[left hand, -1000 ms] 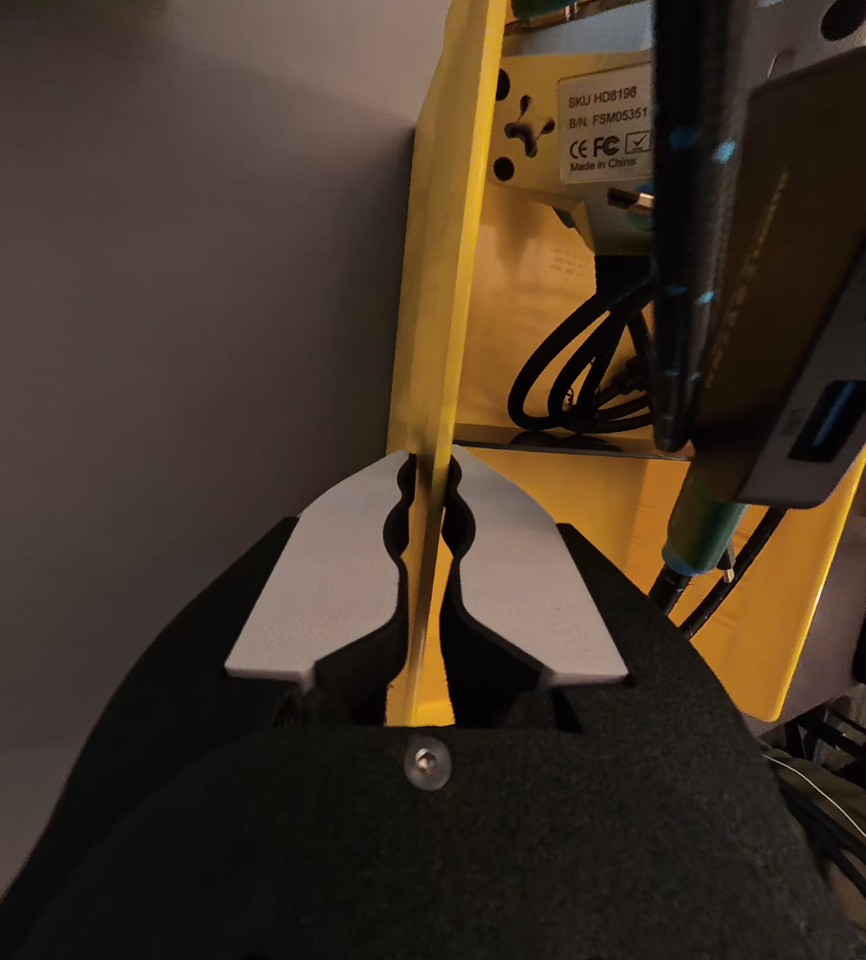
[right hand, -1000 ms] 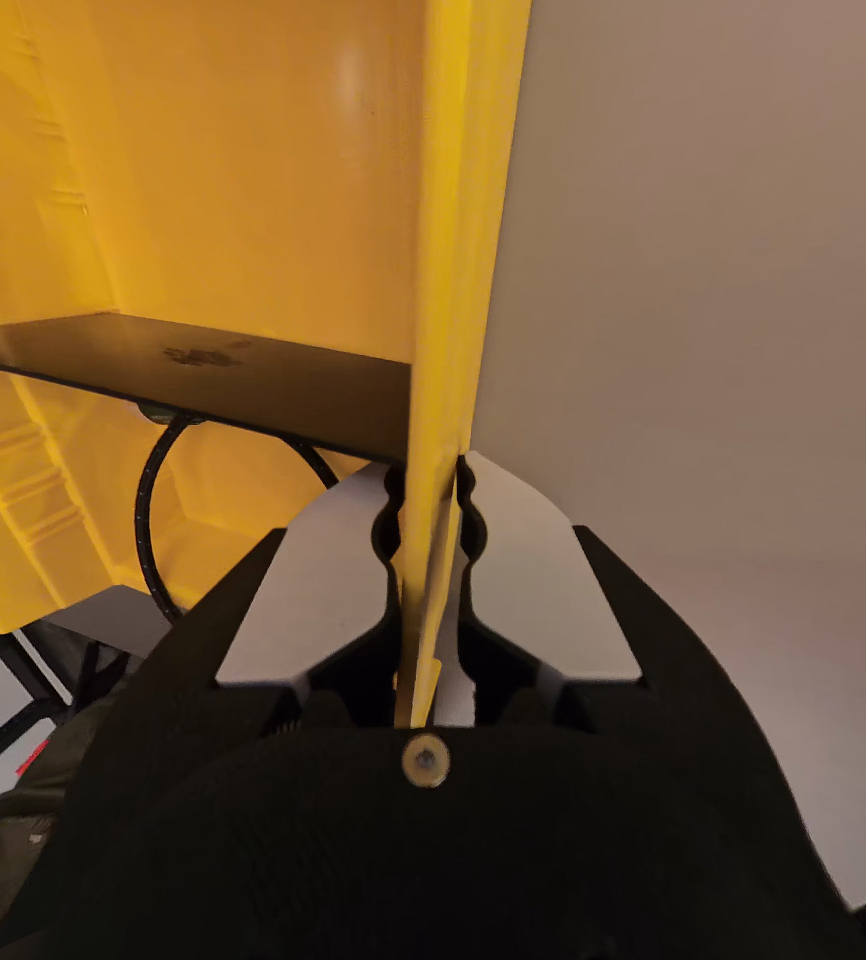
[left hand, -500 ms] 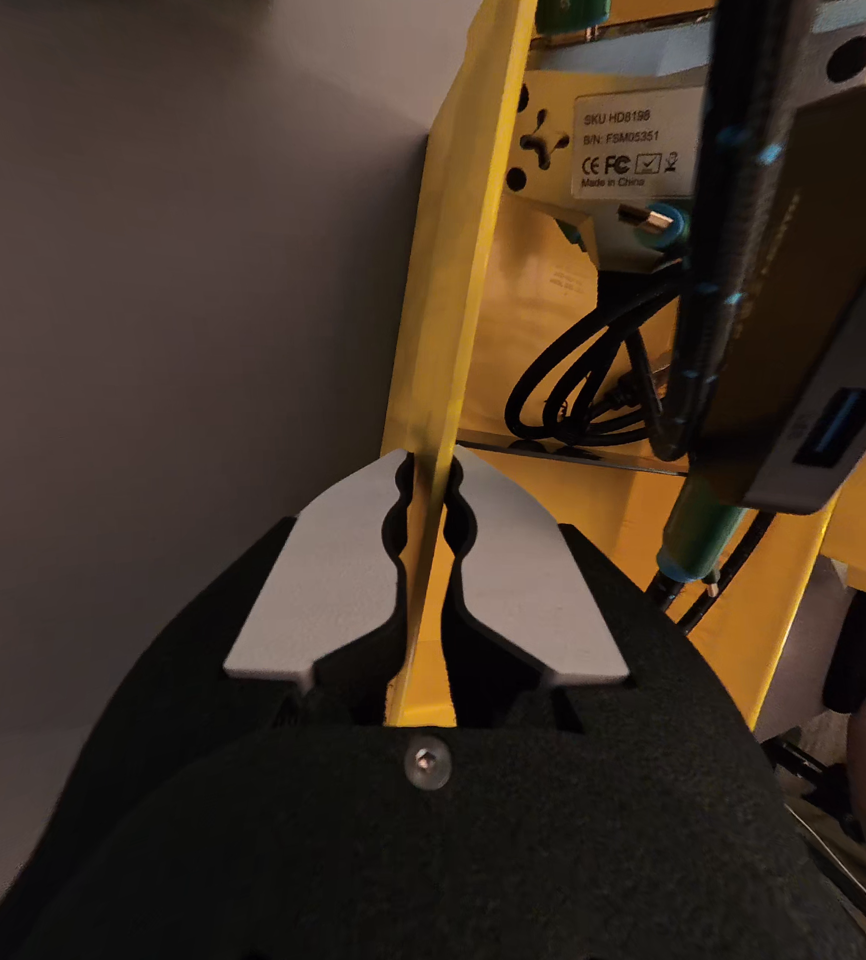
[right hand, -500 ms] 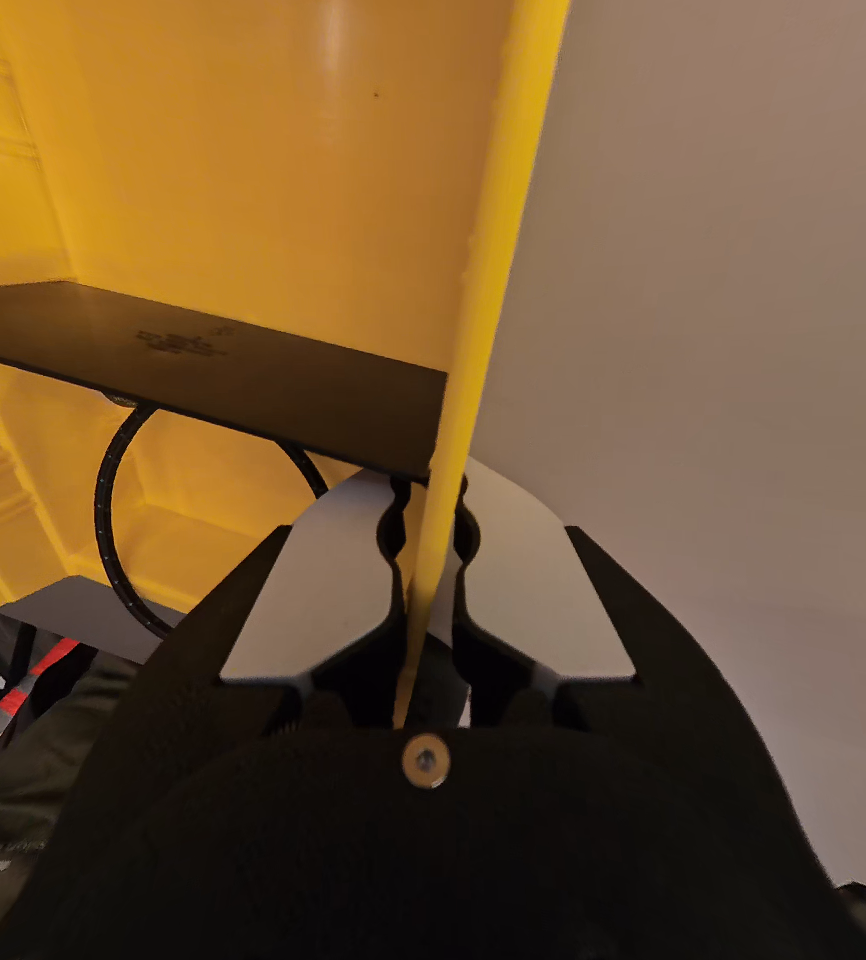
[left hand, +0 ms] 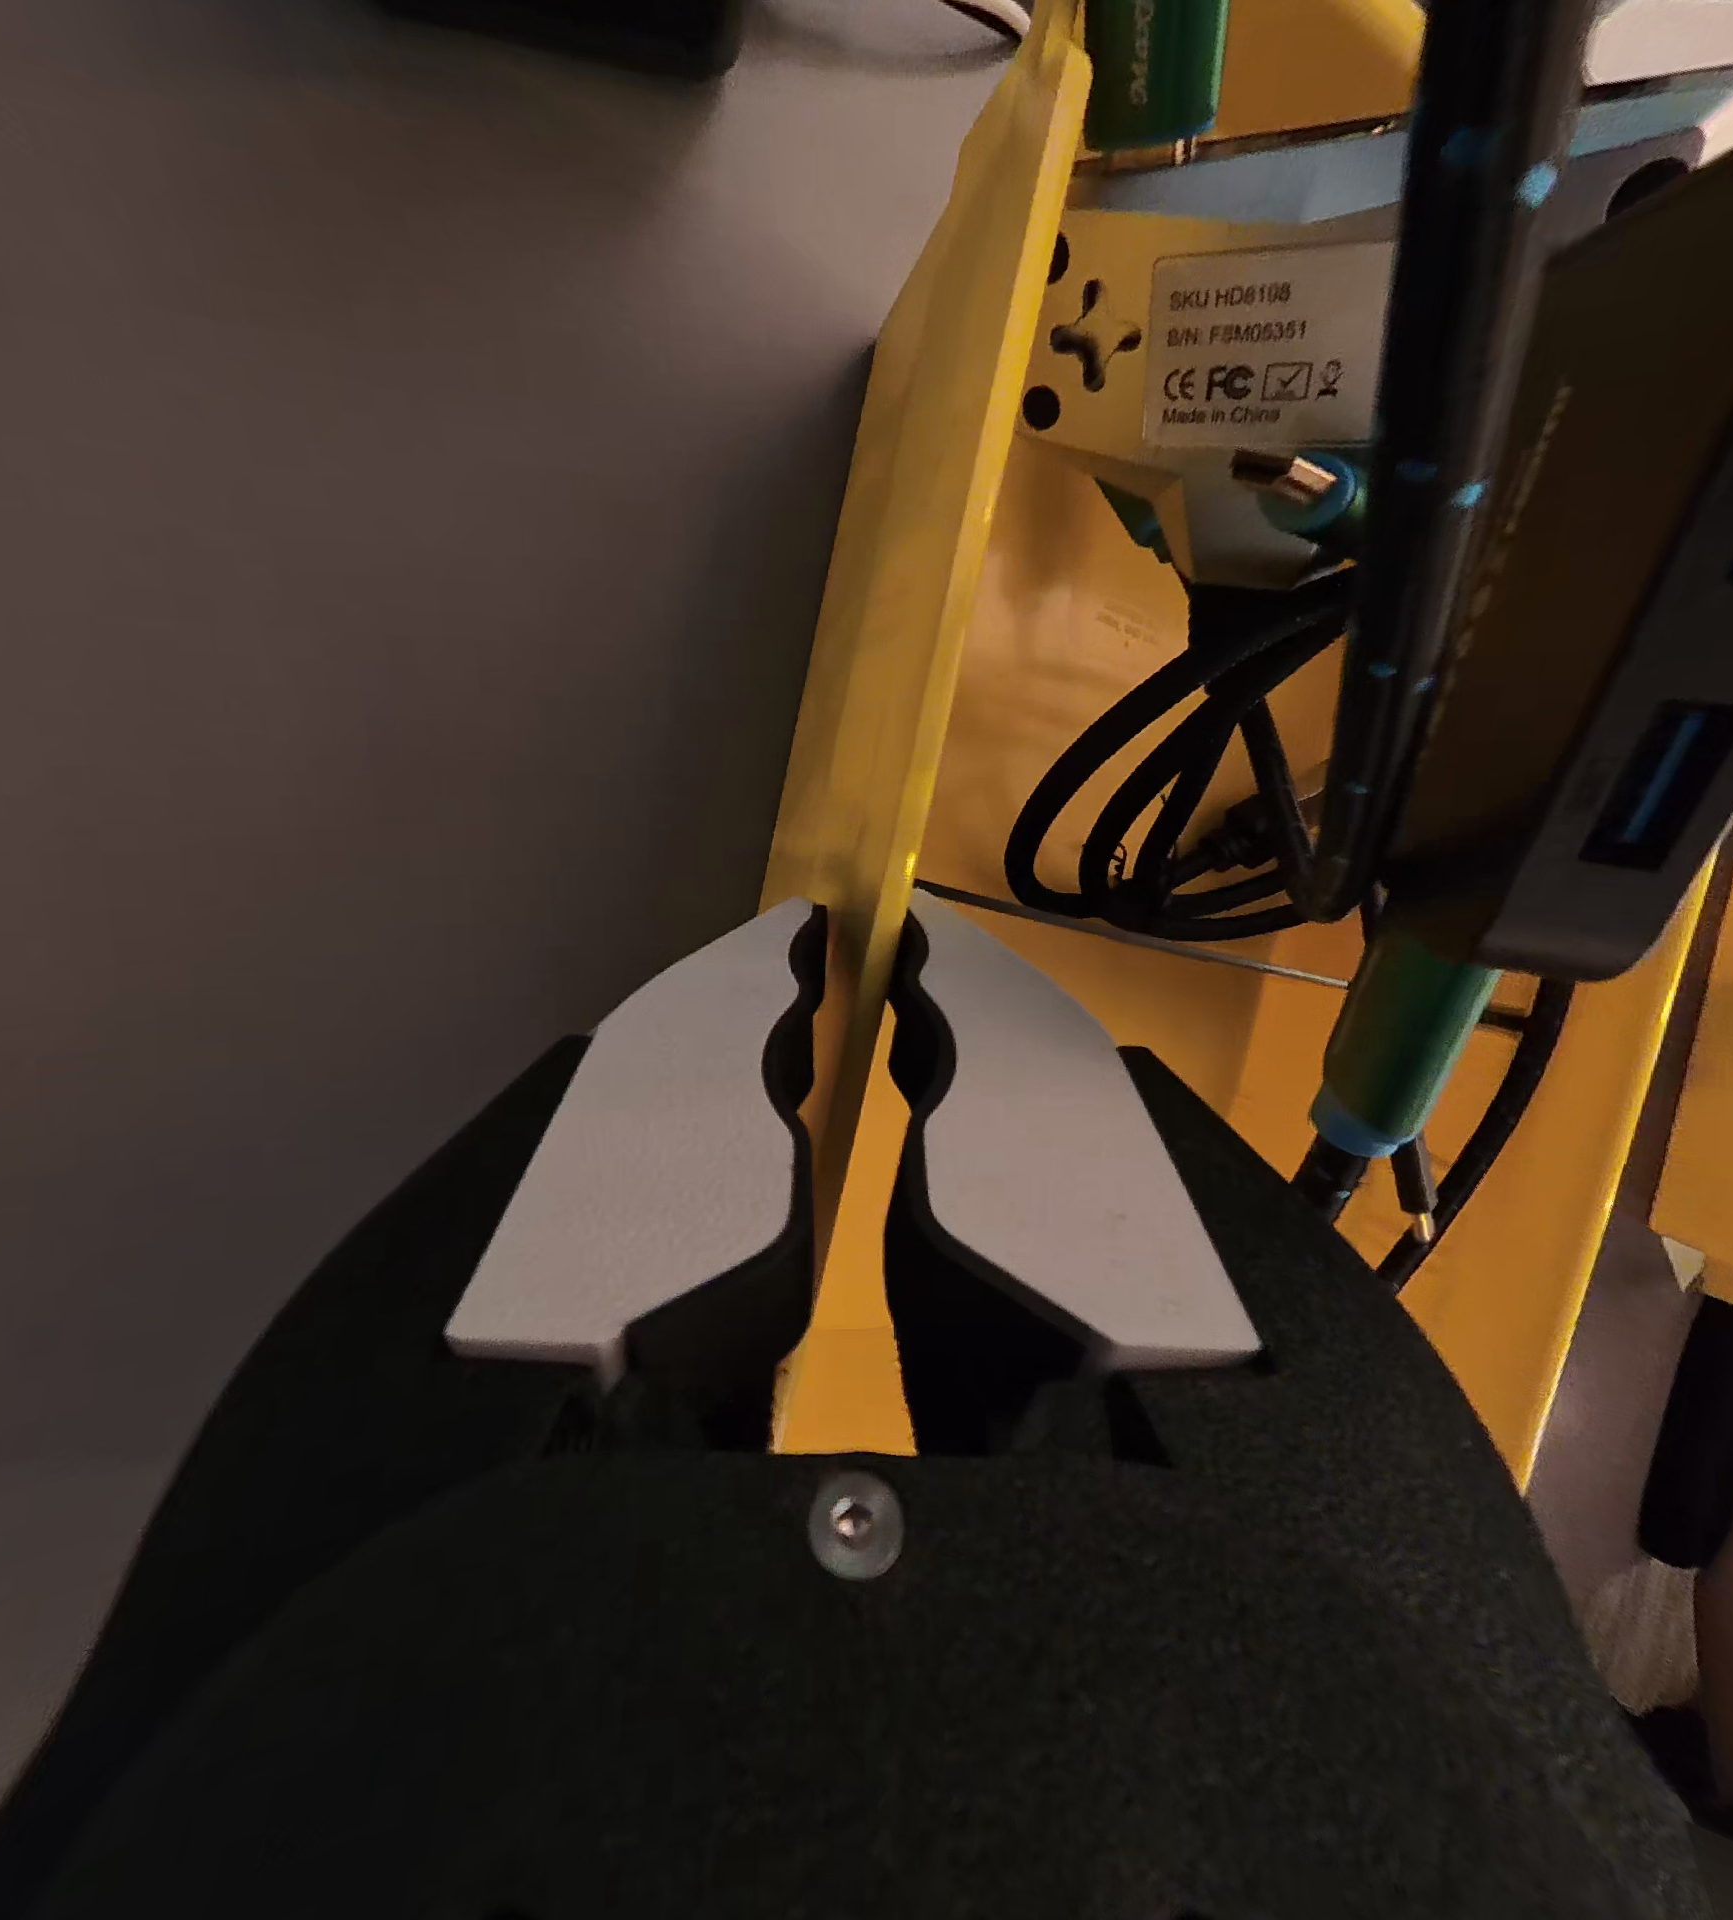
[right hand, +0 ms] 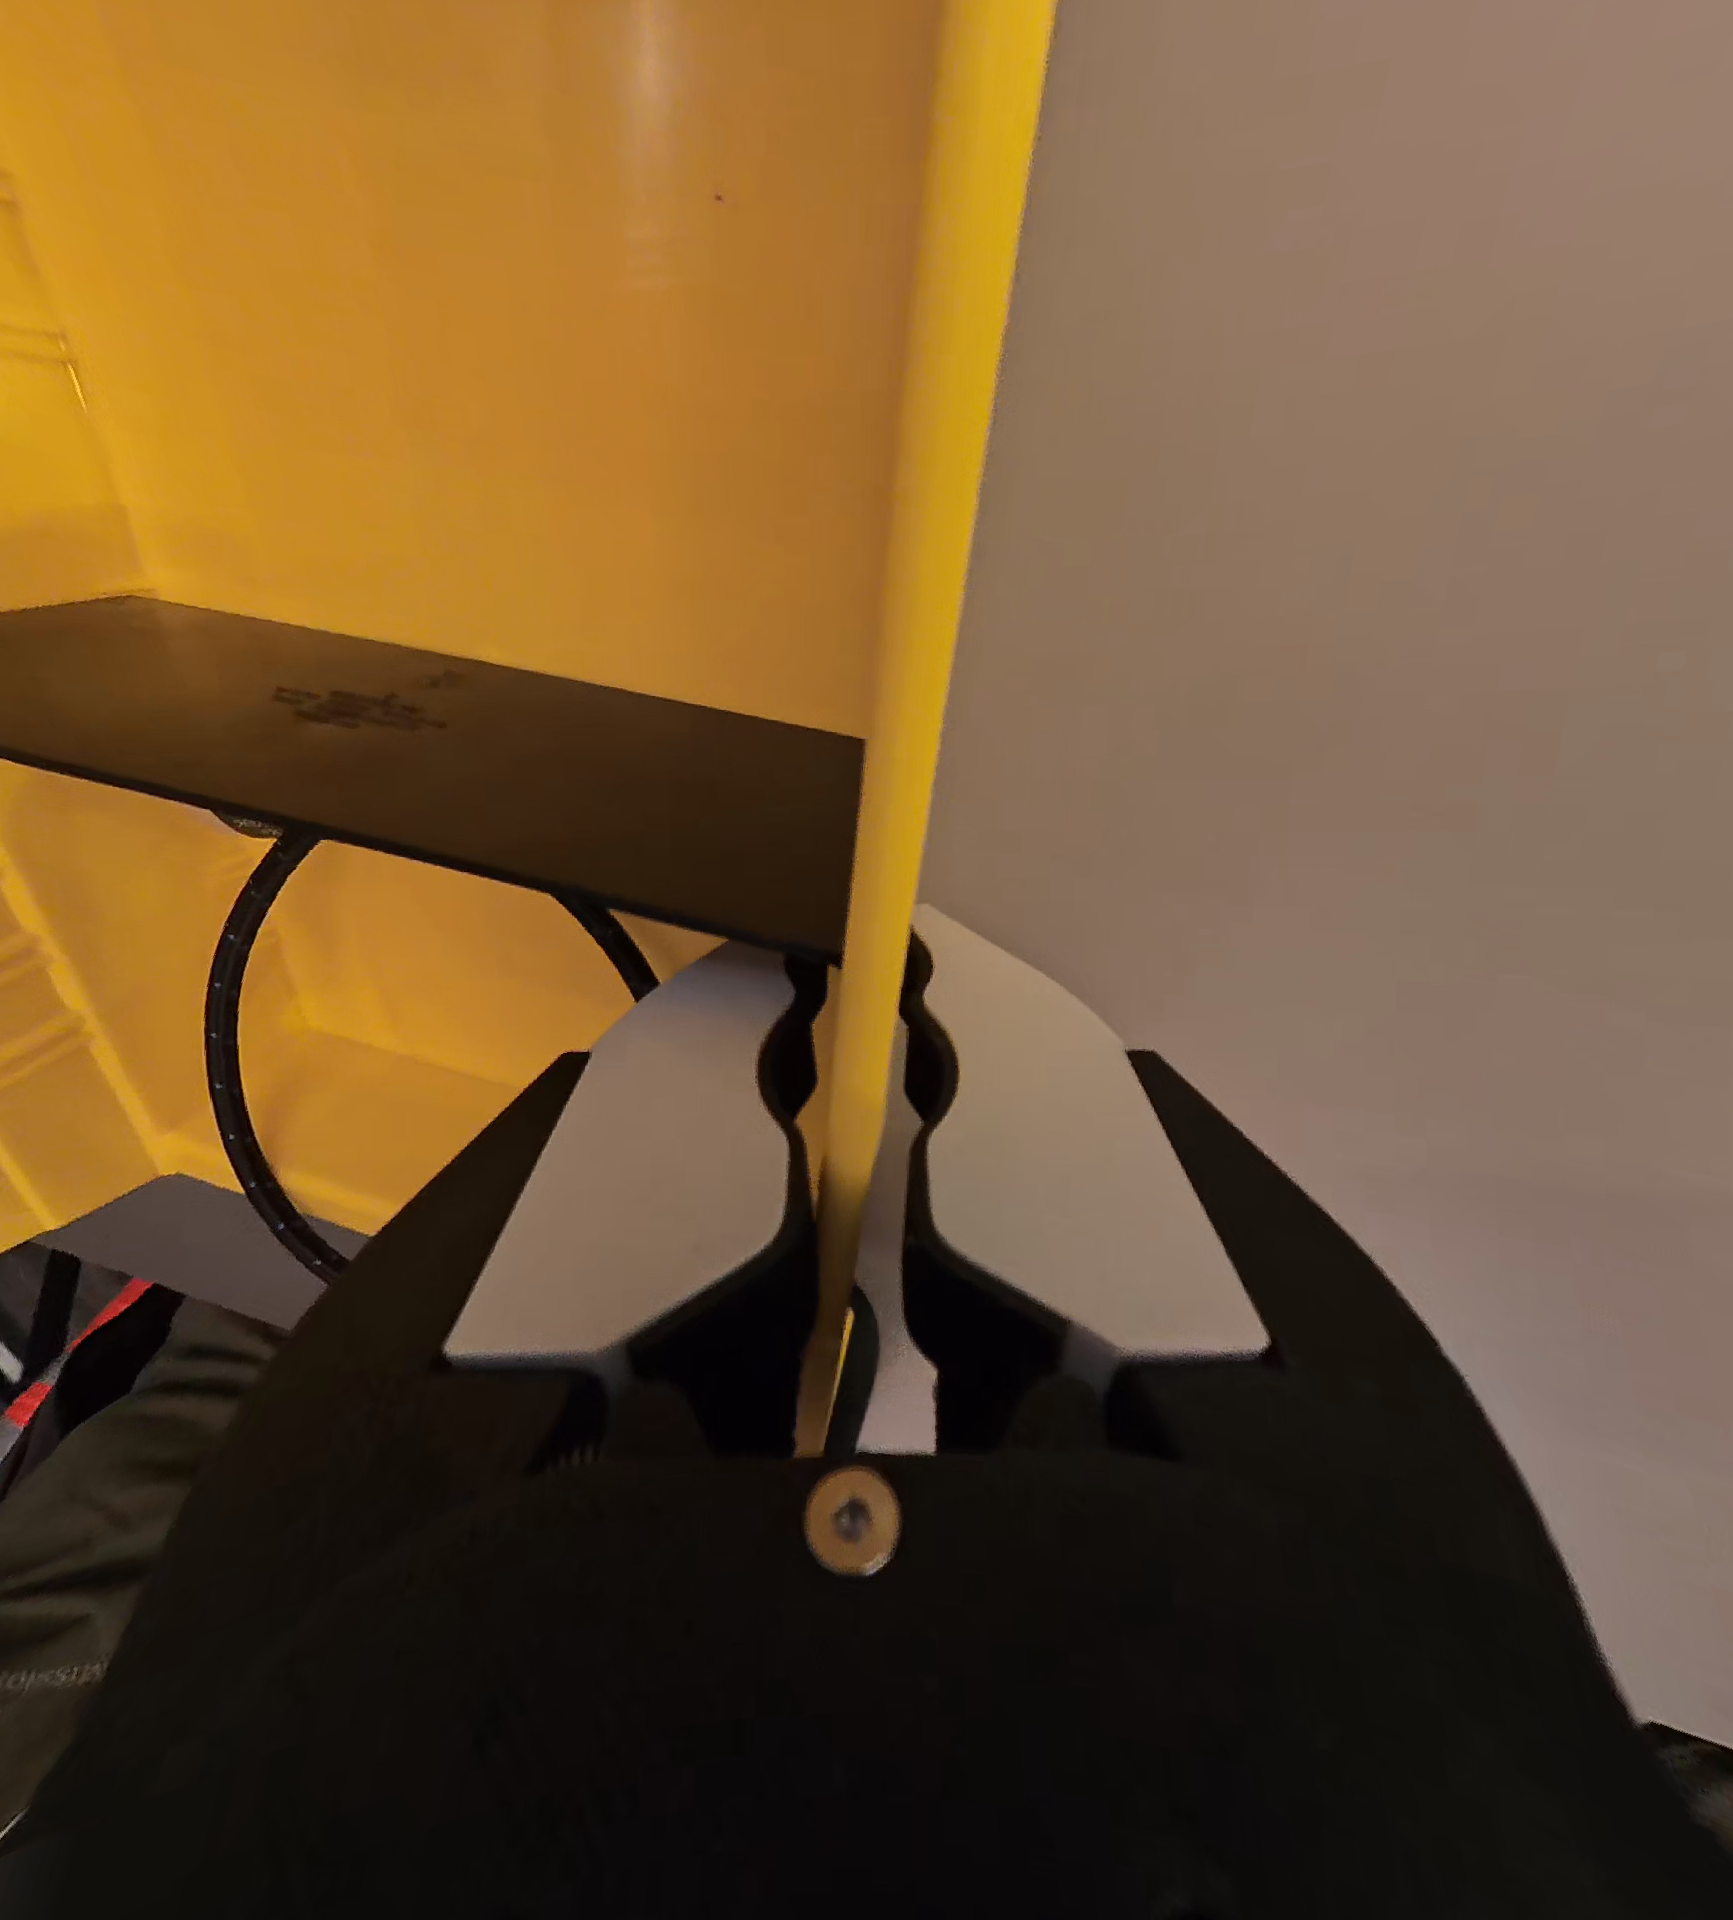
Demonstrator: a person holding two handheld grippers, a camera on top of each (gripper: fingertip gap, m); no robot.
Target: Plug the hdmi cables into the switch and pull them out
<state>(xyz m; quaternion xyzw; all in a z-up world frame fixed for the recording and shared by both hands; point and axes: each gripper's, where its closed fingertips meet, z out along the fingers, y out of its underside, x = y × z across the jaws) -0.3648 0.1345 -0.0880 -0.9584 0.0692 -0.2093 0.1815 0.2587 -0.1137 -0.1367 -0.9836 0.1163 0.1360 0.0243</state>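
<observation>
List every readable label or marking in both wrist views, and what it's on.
Wording not copied; bearers only.
White rectangular sticker on the pale grey switch box: sharp printed lines.
Green plug sleeve: pale lettering, blurred.
Dark slab-shaped hub: gold lettering, blurred.
Black flat panel: tiny print, unreadable.
Yellow plastic bin: faint embossing, unreadable.

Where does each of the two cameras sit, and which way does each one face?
Left wrist view: on the left gripper, facing along its fingers, shut on the yellow bin wall, towards the cables.
Right wrist view: on the right gripper, shut on another wall of that bin, table beyond.
Shared: the yellow bin.
</observation>
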